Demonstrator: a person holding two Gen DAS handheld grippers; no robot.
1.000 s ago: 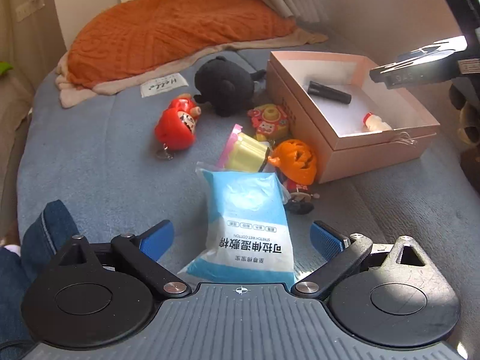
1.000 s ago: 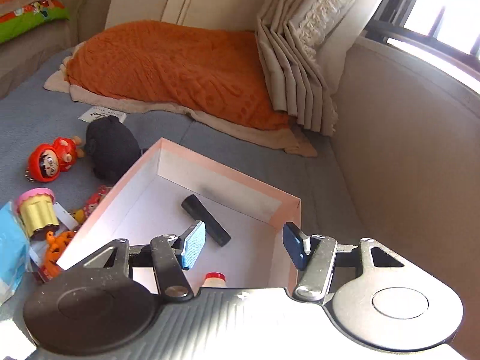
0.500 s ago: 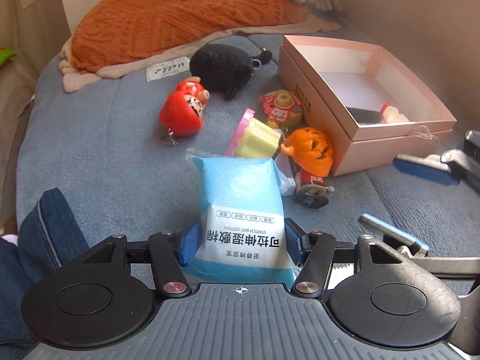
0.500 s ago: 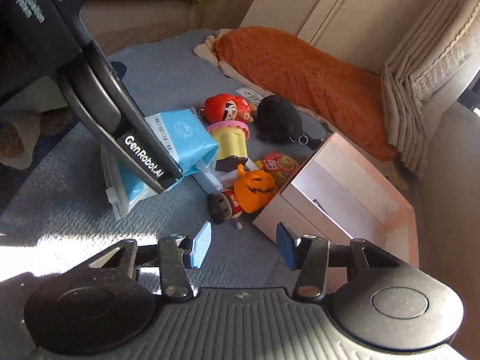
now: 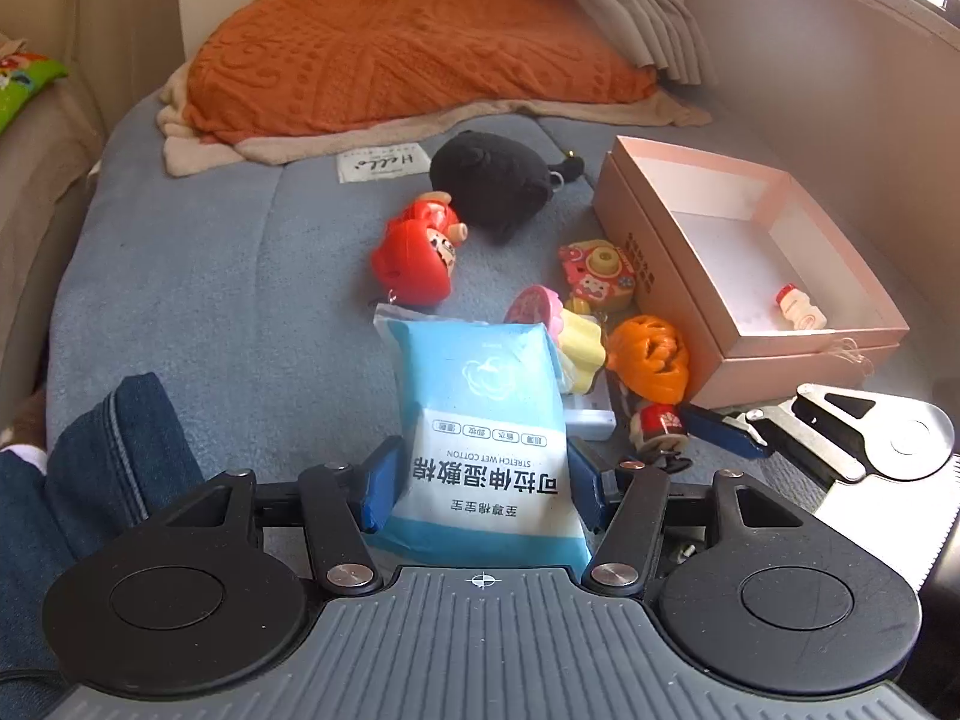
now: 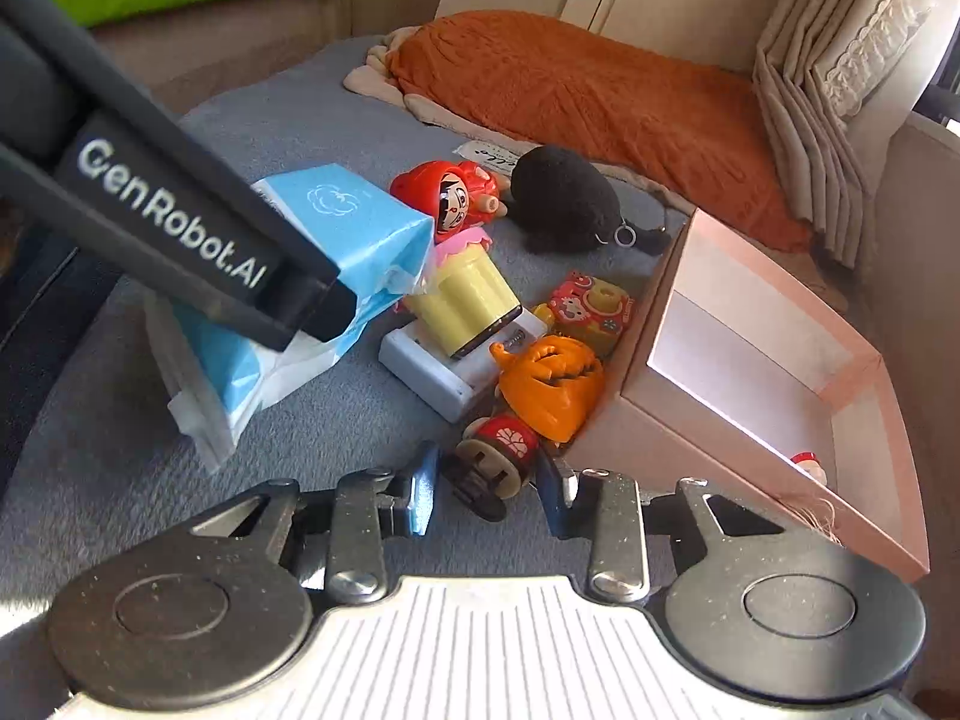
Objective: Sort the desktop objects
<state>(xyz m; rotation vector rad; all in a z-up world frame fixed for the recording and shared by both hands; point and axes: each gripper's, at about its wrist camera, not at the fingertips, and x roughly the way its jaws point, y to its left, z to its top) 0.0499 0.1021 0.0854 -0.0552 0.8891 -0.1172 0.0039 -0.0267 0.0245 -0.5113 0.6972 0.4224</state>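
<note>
My left gripper (image 5: 480, 492) is shut on a blue wet-cotton pack (image 5: 486, 408), pads pressing both its sides, the pack's far end tilted up (image 6: 354, 228). My right gripper (image 6: 486, 489) sits low on the blue bedding with its jaws closing. The red body (image 6: 504, 447) of a pumpkin-headed figure (image 6: 552, 384) lies between the pads with slim gaps. The open pink box (image 5: 654, 276) stands just right of the toy pile and holds a small milk bottle (image 5: 801, 309).
Around the figure lie a yellow cupcake toy (image 5: 576, 336), a white block (image 6: 432, 372), a camera toy (image 5: 597, 273), a red doll (image 5: 414, 258) and a black plush (image 5: 492, 180). An orange blanket (image 5: 408, 42) lies behind. A denim knee (image 5: 114, 450) is at lower left.
My left gripper went from wide open to shut on the blue pack. My right gripper swung from over the pink box down to the pumpkin figure, its jaws narrowing.
</note>
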